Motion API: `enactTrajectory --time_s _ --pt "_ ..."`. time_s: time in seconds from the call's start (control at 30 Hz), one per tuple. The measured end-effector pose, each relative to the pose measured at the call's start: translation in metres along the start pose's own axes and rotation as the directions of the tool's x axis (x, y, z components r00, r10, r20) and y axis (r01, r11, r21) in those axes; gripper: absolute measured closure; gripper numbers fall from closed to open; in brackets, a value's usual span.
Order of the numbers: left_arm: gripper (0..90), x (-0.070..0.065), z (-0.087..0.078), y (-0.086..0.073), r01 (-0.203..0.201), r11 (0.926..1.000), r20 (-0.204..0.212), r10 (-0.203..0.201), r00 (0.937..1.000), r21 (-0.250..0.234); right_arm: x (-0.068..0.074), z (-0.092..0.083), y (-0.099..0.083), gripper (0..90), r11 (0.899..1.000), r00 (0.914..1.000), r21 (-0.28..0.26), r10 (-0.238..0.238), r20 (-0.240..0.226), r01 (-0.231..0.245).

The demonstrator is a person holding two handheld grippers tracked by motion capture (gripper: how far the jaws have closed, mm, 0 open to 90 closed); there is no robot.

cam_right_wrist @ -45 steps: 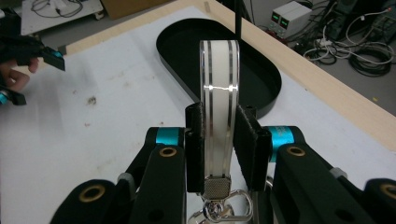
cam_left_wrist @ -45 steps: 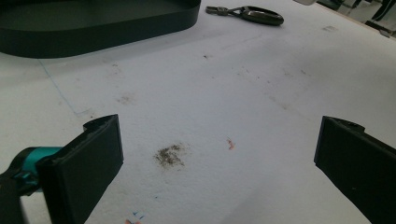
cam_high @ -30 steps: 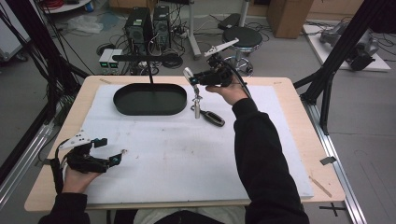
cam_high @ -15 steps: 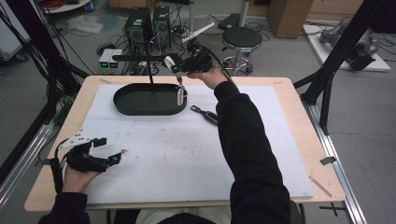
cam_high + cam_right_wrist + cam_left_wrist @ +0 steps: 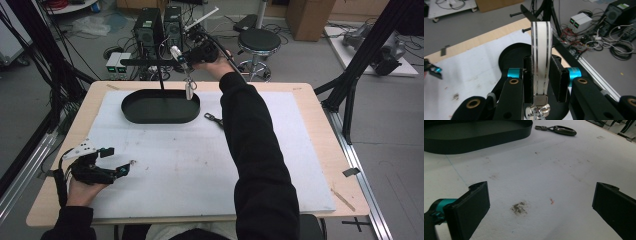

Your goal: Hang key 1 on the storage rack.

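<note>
Right gripper [image 5: 541, 75] clamping white key fob [image 5: 541, 50] by flat sides, dangling it over black tray [image 5: 150, 116]. Judging fob light, stiff, smooth; ring end swinging. My left gripper [image 5: 539, 202] resting agape on mat.

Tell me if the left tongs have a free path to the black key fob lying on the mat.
Probably yes: the left tongs stand open, and bare mat lies between them and the fob; the tray sits off to one side.
</note>
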State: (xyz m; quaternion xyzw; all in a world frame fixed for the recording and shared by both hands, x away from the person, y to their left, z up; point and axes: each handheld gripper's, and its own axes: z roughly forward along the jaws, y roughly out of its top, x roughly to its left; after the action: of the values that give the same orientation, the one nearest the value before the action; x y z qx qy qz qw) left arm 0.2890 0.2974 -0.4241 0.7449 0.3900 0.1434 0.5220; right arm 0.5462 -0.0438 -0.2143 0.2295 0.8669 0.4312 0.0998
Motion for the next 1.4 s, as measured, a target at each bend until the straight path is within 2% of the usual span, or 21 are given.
enactTrajectory --time_s 0.23,0.33,0.43,0.5,0.57,0.67,0.8,0.87,1.0,1.1,1.23,1.33,1.4 --pt "1.7 0.001 0.0 0.0 0.003 1.0 0.001 -0.003 1.0 0.0 -0.007 0.007 0.015 74.9 1.0 0.9987 0.009 -0.011 0.05 0.01" --pt "1.7 0.001 0.0 0.0 0.003 1.0 0.002 -0.003 1.0 0.0 -0.011 0.007 0.02 74.9 1.0 0.997 -0.002 0.005 0.077 -0.004" --pt "1.7 0.001 0.001 0.0 0.005 1.0 0.006 -0.005 1.0 0.001 -0.014 0.01 0.021 74.9 1.0 0.9938 0.0 0.015 0.11 -0.015" --pt "1.7 0.001 0.001 0.0 0.002 1.0 0.007 -0.002 1.0 0.001 -0.016 0.015 0.02 74.9 1.0 0.9904 0.021 0.0 0.138 -0.003" --pt "1.7 0.001 0.001 0.0 0.004 1.0 0.006 -0.004 1.0 0.0 -0.017 0.02 0.019 74.9 0.999 0.9871 0.028 0.02 0.159 -0.025" --pt "1.7 0.002 0.001 0.0 0.005 1.0 0.003 -0.005 1.0 0.001 -0.019 0.024 0.018 74.9 1.0 0.9864 0.01 0.022 0.163 -0.024" --pt "1.7 0.002 0.001 0.0 0.005 1.0 0.003 -0.005 1.0 0.002 -0.017 0.025 0.02 74.9 0.999 0.9897 -0.02 0.031 0.14 -0.028" --pt "1.7 0.002 0.001 0.0 0.004 1.0 0.006 -0.004 1.0 0.002 -0.015 0.025 0.021 74.9 1.0 0.9895 -0.022 0.024 0.142 -0.021" --pt "1.7 0.002 0.001 0.0 0.002 1.0 0.006 -0.002 1.0 0.003 -0.015 0.026 0.023 74.9 0.998 0.985 -0.042 0.043 0.167 -0.036" --pt "1.7 0.003 0.001 0.0 0.004 1.0 0.007 -0.004 1.0 0.0 -0.016 0.03 0.022 74.8 0.999 0.9787 -0.031 0.046 0.2 -0.041" --pt "1.7 0.003 0.002 0.0 0.004 1.0 0.005 -0.005 1.0 0.001 -0.018 0.033 0.022 74.8 0.997 0.9679 -0.063 0.067 0.242 -0.053" --pt "1.7 0.003 0.003 0.0 0.003 1.0 0.006 -0.003 1.0 0.002 -0.02 0.035 0.021 74.8 0.992 0.9621 -0.109 0.096 0.255 -0.07" --pt "1.7 0.003 0.002 0.0 0.008 1.0 0.007 -0.008 0.9999 -0.004 -0.021 0.038 0.021 74.8 0.99 0.9571 -0.119 0.104 0.27 -0.074"
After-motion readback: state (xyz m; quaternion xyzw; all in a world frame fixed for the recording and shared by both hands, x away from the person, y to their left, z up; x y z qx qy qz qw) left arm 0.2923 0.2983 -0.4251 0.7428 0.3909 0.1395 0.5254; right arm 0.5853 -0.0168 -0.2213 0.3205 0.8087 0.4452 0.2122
